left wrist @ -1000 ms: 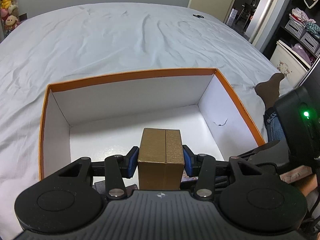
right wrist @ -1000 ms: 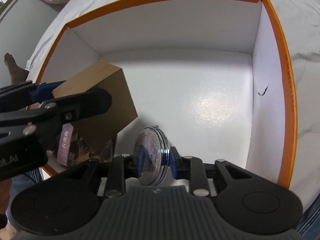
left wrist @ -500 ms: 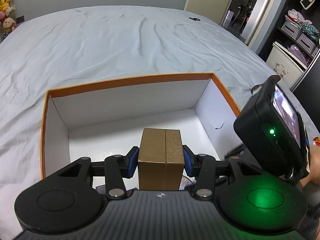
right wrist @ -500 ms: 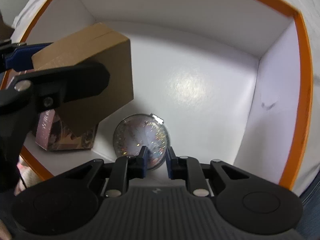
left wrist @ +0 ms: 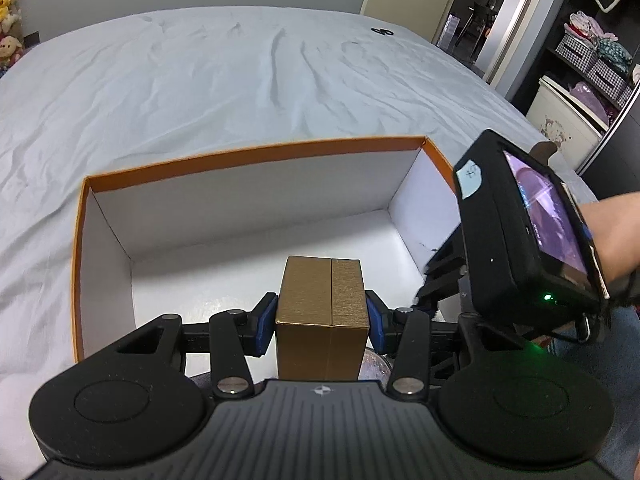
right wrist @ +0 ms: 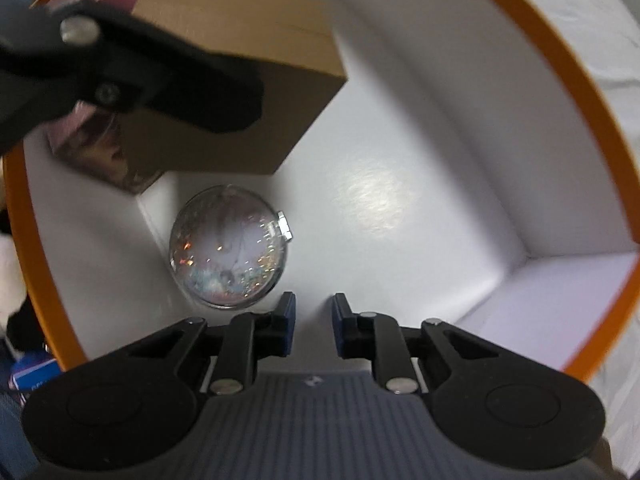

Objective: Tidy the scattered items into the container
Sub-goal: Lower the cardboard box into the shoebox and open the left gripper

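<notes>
Here, working from left to right, your left gripper [left wrist: 322, 318] is clamped on the gold box [left wrist: 322, 320], blue pads pressed to its two side faces, holding it above the near end of the orange-rimmed container [left wrist: 256, 152] that sits on the white bedsheet [left wrist: 240, 72]. The box's long axis runs up and away from you along the fingers, its seam facing the camera, so it goes down end-first unless you tip it. Beneath and just left of it, in the right wrist view, a patterned pink box [right wrist: 94, 148] already lies in the near-left corner of the container. Next right, the round glittery compact [right wrist: 228, 246] rests flat on the white floor, its small clasp pointing right, partly under the gold box's lower corner. Your right gripper [right wrist: 314, 326] points down into the container with its jaws narrowly apart and nothing between them, having just been closing; the compact lies just to its left, not touching the pads. The floor right of the compact is bare, probably the easier landing spot for the gold box.
</notes>
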A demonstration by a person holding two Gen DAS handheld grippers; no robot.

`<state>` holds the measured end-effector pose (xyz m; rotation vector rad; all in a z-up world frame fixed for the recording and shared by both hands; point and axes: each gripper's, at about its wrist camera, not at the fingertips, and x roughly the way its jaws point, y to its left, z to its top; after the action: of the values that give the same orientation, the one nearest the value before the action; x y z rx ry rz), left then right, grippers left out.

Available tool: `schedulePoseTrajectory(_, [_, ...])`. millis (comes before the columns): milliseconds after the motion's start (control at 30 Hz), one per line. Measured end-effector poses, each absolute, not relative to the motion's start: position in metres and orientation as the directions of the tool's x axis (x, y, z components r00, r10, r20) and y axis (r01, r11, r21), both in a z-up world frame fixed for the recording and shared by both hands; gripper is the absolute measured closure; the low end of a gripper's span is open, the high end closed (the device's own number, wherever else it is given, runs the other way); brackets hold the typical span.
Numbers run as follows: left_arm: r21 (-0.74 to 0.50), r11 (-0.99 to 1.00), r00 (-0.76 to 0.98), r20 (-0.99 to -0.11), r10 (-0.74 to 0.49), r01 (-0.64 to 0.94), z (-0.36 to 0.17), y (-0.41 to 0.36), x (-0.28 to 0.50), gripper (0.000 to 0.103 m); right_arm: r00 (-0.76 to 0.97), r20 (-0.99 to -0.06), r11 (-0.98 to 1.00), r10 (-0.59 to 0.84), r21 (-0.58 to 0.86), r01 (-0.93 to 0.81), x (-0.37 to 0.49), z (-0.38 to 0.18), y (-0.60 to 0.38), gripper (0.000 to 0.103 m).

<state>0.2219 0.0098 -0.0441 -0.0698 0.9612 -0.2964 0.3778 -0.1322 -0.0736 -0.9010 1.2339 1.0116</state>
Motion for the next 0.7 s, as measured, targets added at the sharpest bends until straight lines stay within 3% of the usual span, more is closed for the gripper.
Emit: schedulePoseTrajectory(700, [-0.184,0.945,0.526,-0.794,-0.305,0.27,-0.048,0.012,0.218,0.051,-0.014,-0.978,0.192,0.206,0.054,-0.98,0.361,-0.069,-0.097,0.088])
